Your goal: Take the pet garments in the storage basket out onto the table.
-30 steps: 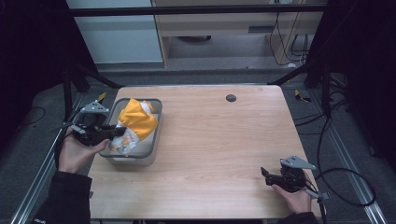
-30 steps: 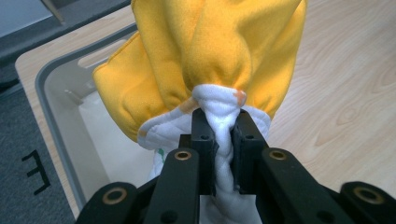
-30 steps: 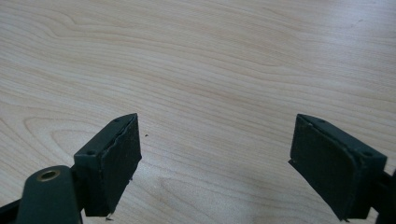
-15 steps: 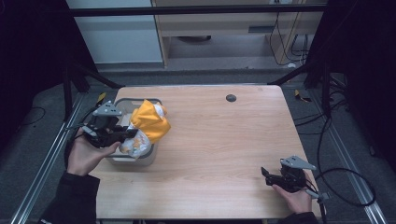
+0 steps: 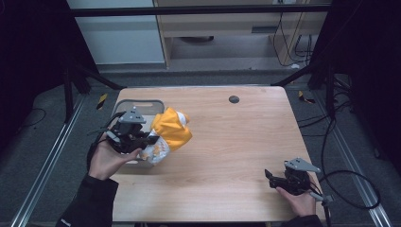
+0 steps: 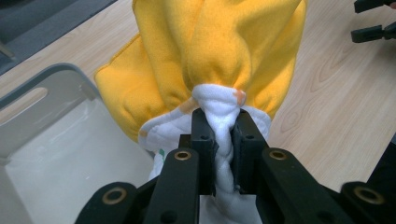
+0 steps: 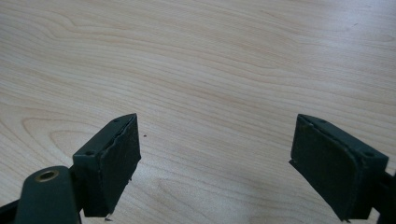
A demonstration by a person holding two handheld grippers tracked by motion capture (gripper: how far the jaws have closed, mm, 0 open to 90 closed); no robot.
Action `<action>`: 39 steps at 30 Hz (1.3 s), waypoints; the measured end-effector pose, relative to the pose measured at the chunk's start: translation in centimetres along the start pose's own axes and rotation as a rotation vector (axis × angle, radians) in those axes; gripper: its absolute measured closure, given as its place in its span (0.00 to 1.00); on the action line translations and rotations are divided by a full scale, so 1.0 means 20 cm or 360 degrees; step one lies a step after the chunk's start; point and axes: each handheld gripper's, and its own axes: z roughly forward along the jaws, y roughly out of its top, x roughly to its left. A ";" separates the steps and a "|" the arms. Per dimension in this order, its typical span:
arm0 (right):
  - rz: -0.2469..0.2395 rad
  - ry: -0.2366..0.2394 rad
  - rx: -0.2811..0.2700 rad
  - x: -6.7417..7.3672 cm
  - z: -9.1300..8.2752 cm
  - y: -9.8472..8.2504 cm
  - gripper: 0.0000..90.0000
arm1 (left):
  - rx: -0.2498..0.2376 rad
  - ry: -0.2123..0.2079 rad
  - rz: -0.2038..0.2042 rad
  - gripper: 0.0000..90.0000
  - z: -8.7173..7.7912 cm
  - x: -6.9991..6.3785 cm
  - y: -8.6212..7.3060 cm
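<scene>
A yellow and white fleece cloth [image 5: 171, 134] hangs bunched from my left gripper [image 5: 150, 140], lifted over the right edge of a grey bin [image 5: 137, 106]. In the left gripper view the jaws are shut on a white fold of the cloth [image 6: 223, 140], with the yellow part [image 6: 219, 46] spreading beyond them and the bin [image 6: 56, 116] below at the left. My right gripper [image 5: 270, 178] rests at the table's near right corner. In the right gripper view its fingers [image 7: 112, 163] stand wide open over bare wood, and nothing lies between them.
The wooden table [image 5: 236, 142] carries a small dark round hole cover [image 5: 233, 99] at the back. Black frame posts and cables stand around the table, and metal rails run along the floor on both sides.
My left gripper has carried the cloth to the right, out of the bin and over the bin's right edge. The right gripper has stayed where it was.
</scene>
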 end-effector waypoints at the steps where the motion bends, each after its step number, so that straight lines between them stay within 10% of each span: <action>1: 0.0000 0.0000 0.0000 0.00 0.00 0.00 0.17 | -0.0004 -0.0007 0.0001 0.91 0.01 -0.01 0.00; 39: -0.0006 0.0001 0.0010 0.00 0.00 0.00 0.17 | 0.0166 -0.0277 0.0173 0.90 0.54 -0.28 0.00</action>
